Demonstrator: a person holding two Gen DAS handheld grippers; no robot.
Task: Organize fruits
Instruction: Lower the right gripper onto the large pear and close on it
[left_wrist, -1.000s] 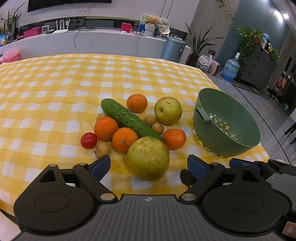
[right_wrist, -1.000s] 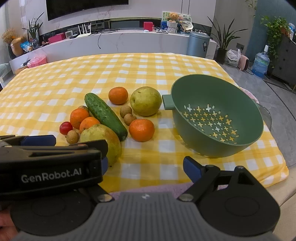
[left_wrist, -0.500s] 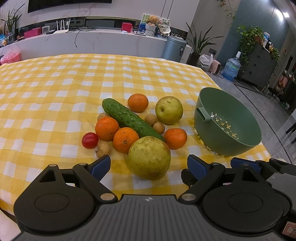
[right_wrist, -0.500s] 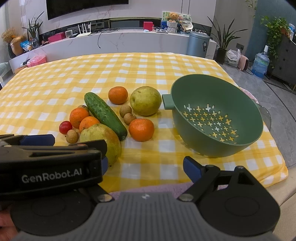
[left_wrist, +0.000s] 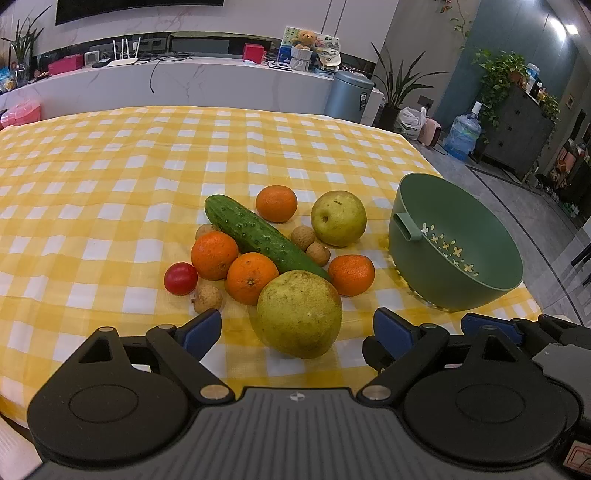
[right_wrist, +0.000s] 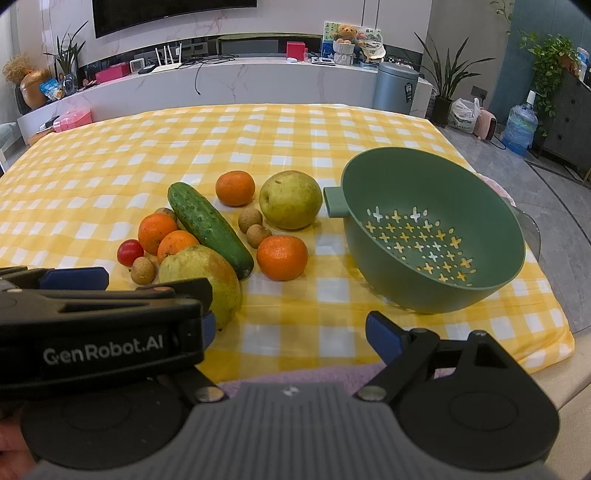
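We are lining up on the big pear (left_wrist: 299, 314), lying at the near edge of the fruit pile on the checked tablecloth (left_wrist: 110, 177), touching an orange (left_wrist: 252, 277) and the cucumber (left_wrist: 264, 236). Our left tongs (left_wrist: 297, 328) are gaping wide, straddling it without touching. Our right tongs (right_wrist: 291, 332) are hanging released near the empty green colander (right_wrist: 432, 236), waiting beside the pile to receive fruit.

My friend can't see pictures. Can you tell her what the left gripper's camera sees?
The open left gripper points at a big green pear lying on a yellow checked tablecloth. Behind the pear lie oranges, a cucumber, a cherry tomato, another pear and small brown fruits. An empty green colander sits to the right.
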